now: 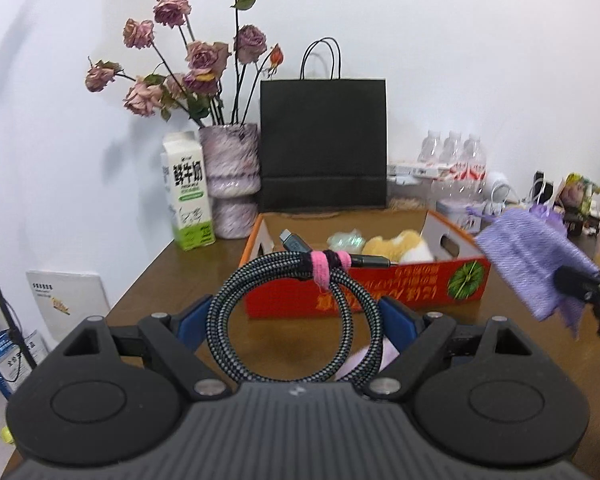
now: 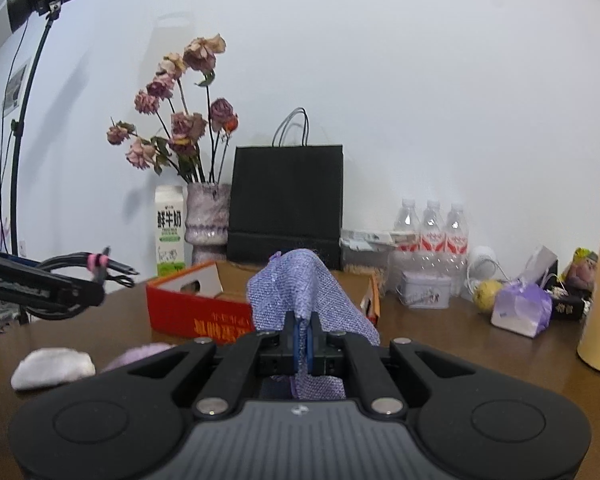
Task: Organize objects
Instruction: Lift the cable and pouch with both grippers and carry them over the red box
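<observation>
Braided grey cable coil (image 1: 296,316) sits clamped in my left gripper (image 1: 296,320); my right gripper (image 2: 303,344) pinches the lilac woven pouch (image 2: 308,300). The red cardboard box (image 1: 400,288) already holds plush; both, and two table cloths, remain.

Clutter along the desk's (image 2: 440,332) back edge
Milk carton (image 1: 188,192), vase of dried roses (image 1: 230,180), black paper bag (image 1: 323,144), then water bottles (image 2: 432,228) toward the right corner.

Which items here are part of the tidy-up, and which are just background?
In the job:
left gripper gripping the coiled cable
right gripper shut on the purple cloth
red box
white cloth on the table

Just lying about:
milk carton
flower vase
black bag
water bottles
</observation>
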`<state>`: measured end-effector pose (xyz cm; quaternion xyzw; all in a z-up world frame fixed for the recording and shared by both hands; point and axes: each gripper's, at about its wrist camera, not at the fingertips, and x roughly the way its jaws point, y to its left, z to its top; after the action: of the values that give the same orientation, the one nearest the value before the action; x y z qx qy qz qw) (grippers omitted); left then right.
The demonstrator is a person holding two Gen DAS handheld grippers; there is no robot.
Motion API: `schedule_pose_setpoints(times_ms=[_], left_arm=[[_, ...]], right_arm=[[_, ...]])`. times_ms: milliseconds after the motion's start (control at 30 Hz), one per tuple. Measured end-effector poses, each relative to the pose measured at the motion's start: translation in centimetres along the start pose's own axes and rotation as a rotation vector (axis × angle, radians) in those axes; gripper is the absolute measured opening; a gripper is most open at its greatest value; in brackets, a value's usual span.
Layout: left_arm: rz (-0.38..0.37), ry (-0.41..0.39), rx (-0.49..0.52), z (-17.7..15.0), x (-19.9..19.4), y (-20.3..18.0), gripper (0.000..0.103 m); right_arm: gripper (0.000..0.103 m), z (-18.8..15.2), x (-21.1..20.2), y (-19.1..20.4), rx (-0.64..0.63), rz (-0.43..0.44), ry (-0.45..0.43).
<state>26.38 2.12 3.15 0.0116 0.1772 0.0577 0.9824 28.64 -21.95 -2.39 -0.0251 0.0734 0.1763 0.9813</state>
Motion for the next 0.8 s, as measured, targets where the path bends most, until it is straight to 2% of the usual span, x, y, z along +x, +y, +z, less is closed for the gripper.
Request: schedule_pose_setpoints(times_ms=[433, 800], left_arm=[[-0.004, -0.042, -0.066, 4.6, 3.1, -1.5, 0.088], [0.034, -0.040, -0.113, 7.3, 7.4, -1.7, 0.088]], right_arm=[[0.003, 4.1, 5.0, 1.0, 0.049, 0.046, -0.045], [0.003, 5.6, 9.9, 1.0, 0.084, 0.046, -0.039]])
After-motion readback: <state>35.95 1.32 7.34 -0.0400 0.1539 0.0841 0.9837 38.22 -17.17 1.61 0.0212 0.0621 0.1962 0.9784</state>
